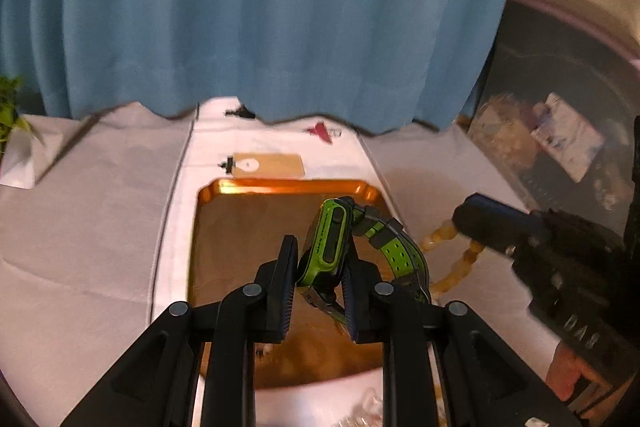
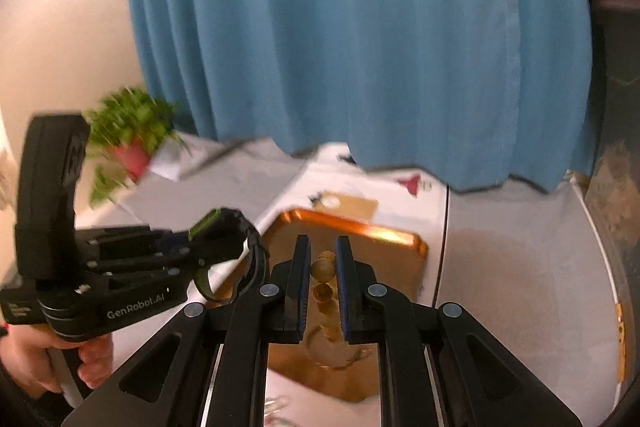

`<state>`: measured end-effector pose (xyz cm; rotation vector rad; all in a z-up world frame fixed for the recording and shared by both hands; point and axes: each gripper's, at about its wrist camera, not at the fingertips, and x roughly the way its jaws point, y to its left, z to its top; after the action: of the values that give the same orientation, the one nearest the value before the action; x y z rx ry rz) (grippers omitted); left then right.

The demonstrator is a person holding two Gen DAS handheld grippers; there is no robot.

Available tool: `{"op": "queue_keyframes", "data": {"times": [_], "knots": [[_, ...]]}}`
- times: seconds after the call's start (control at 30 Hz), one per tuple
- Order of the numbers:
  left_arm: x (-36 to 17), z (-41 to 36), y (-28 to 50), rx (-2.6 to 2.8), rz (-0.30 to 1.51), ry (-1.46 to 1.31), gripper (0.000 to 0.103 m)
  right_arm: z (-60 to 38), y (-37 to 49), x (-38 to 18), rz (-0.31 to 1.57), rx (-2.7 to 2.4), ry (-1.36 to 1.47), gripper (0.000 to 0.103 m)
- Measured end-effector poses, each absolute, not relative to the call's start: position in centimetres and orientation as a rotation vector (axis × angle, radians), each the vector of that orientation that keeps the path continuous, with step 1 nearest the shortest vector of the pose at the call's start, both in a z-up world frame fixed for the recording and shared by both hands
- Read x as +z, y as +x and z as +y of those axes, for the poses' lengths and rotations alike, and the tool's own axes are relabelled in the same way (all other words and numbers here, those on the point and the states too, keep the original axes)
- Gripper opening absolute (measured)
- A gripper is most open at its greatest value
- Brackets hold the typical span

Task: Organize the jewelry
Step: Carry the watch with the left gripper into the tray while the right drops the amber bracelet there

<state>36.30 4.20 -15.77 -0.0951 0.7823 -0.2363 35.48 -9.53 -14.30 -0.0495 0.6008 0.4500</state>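
Observation:
My left gripper (image 1: 320, 251) is shut on a lime-green and grey wristwatch (image 1: 326, 239), pads pressing its case, the strap curling off to the right. It hangs over a shiny copper-coloured tray (image 1: 280, 185) on a white cloth. The right wrist view shows the same watch (image 2: 224, 227) in the left gripper (image 2: 192, 247), at the tray's left edge. My right gripper (image 2: 322, 243) is shut on a string of amber beads (image 2: 323, 269) above the tray (image 2: 396, 233). From the left wrist view, the beads (image 1: 460, 267) dangle in a loop under the right gripper (image 1: 472, 219), just right of the tray.
A blue curtain (image 1: 260, 7) hangs behind the table. A brown card (image 1: 272, 165) and a small red piece (image 1: 322, 133) lie beyond the tray. A potted plant (image 2: 128, 131) stands at the far left. A hand (image 2: 92, 351) holds the left gripper's handle.

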Motion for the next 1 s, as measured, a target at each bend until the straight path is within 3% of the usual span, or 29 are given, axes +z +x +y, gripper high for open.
{"op": "queue_keyframes", "data": {"times": [0.33, 0.53, 0.6, 0.67, 0.77, 1.0], "knots": [[-25.9, 4.2, 42.8, -0.147, 0.997, -0.102, 0.018, -8.3, 41.9, -23.9, 0.773, 0.385, -0.049, 0.013], [-26.6, 4.0, 43.1, -0.145, 1.036, -0.080, 0.017, -8.4, 42.4, -26.3, 0.887, 0.365, 0.035, 0.015], [-26.1, 4.0, 42.7, -0.131, 1.051, -0.086, 0.027, -8.3, 41.7, -26.1, 0.915, 0.401, 0.046, 0.027], [-25.0, 4.3, 41.7, -0.115, 1.030, -0.103, 0.061, -8.4, 39.8, -25.0, 0.876, 0.413, 0.039, 0.058], [-22.2, 5.4, 38.5, -0.123, 0.920, -0.121, 0.081, -9.3, 36.4, -22.6, 0.790, 0.374, 0.049, 0.071], [-17.6, 6.6, 29.8, -0.154, 0.805, -0.117, 0.084, -10.4, 27.1, -17.8, 0.636, 0.363, 0.058, 0.087]]}}
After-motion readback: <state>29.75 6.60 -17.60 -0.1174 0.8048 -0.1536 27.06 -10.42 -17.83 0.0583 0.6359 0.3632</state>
